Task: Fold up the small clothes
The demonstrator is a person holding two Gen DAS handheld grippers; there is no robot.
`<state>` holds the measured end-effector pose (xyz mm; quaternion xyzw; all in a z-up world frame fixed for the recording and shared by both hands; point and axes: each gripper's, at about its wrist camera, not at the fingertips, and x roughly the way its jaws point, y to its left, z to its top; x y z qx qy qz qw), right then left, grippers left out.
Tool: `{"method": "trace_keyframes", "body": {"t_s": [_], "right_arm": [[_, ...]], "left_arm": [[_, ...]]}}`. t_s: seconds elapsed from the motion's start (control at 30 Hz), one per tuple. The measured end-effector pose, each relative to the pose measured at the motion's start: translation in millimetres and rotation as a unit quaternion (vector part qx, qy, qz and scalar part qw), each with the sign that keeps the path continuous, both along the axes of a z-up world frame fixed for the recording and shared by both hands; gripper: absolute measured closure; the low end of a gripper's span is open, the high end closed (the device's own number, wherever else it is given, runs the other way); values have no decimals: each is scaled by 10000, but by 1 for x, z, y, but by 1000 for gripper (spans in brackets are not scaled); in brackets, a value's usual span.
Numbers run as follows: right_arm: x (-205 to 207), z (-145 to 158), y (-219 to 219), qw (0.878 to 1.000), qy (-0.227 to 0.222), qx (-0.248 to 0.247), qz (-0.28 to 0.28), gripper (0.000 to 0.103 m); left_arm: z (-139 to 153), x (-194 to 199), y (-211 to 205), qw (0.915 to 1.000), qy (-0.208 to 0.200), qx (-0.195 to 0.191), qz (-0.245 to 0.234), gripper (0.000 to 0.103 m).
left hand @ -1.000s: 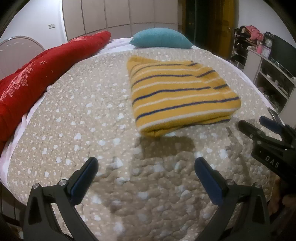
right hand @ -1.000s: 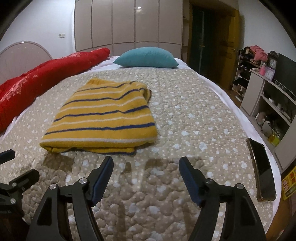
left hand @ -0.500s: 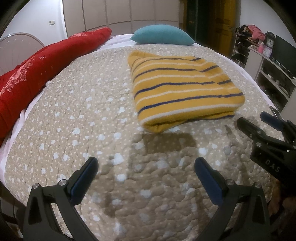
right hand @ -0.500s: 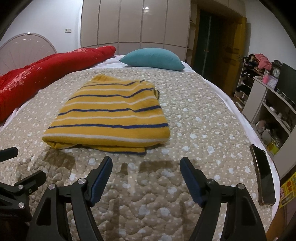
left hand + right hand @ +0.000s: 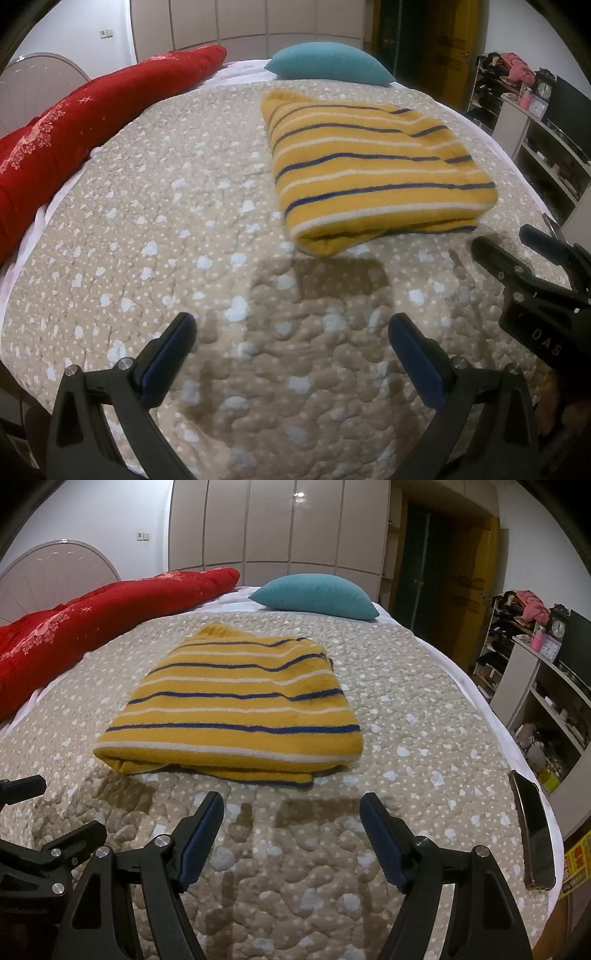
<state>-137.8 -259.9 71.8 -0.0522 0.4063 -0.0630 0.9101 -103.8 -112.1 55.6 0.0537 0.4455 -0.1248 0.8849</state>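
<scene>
A yellow garment with blue and white stripes (image 5: 373, 173) lies folded in a flat rectangle on the beige quilted bed (image 5: 177, 229); it also shows in the right wrist view (image 5: 236, 705). My left gripper (image 5: 291, 328) is open and empty, above the quilt just short of the garment's near left corner. My right gripper (image 5: 291, 805) is open and empty, just short of the garment's near edge. The right gripper also shows at the right edge of the left wrist view (image 5: 517, 243).
A long red cushion (image 5: 92, 620) lies along the bed's left side. A teal pillow (image 5: 314, 596) sits at the far end. A black phone (image 5: 532, 827) lies near the bed's right edge. White shelves with clutter (image 5: 546, 686) stand to the right.
Both grippers have moved a little closer to the folded garment and stayed open. The garment has not moved.
</scene>
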Motion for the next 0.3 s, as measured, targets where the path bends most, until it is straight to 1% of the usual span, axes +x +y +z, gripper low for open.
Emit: {"method": "trace_keyframes", "body": {"t_s": [0.3], "right_arm": [[2, -7, 3, 9999, 90, 42, 34, 23]], "left_arm": [[-1, 0, 1, 10000, -59, 6, 3, 0]]}}
